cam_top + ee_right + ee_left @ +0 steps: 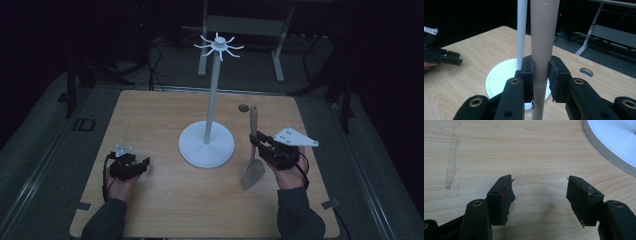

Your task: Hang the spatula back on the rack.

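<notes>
Dark room, one pale wooden bench (165, 205); we list by size. White hanging stand (207, 142): round base mid-bench, tall pole, hook ring on top, every hook bare. Wooden spatula (252, 155): upright, blade down, just right of the base, its handle clamped in our right tongs (258, 142). Left tongs (142, 165): jaws apart, nothing between them, low over the bench near its left edge. We judge the pick-up done; lifting the spatula to a hook and hanging it remains

dim lab: bare wooden table (150, 200), floor cables (155, 70), metal frames (280, 45)
</notes>
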The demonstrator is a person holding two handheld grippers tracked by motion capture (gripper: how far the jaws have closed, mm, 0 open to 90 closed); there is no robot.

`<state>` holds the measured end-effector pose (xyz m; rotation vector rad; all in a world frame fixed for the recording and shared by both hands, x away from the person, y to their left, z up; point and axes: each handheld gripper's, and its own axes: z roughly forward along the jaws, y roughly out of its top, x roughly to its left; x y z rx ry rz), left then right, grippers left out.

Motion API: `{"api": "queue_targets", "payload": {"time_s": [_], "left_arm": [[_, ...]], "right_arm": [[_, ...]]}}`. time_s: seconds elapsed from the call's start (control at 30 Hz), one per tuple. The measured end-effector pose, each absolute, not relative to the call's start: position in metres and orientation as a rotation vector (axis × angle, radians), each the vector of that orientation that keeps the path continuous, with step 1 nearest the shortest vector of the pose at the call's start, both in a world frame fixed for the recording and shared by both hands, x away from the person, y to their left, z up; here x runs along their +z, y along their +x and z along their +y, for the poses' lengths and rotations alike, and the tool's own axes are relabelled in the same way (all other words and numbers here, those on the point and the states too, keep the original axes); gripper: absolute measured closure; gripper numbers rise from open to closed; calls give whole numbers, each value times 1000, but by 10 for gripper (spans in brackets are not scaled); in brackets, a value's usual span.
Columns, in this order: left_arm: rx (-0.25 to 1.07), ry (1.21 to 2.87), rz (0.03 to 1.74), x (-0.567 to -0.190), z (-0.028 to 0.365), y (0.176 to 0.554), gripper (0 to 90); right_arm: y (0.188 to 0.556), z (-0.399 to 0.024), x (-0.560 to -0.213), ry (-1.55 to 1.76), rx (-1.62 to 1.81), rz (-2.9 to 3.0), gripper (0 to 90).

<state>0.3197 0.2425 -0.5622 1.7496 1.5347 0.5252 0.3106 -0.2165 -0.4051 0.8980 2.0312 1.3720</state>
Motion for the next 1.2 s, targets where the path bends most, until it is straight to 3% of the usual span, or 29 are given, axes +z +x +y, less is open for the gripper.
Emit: {"api": "queue_targets", "payload": {"time_s": [1.2], "left_arm": [[525, 1740, 1538, -562, 243, 320, 381]], "right_arm": [[325, -197, -381, 859, 1446, 1993, 752]]}}
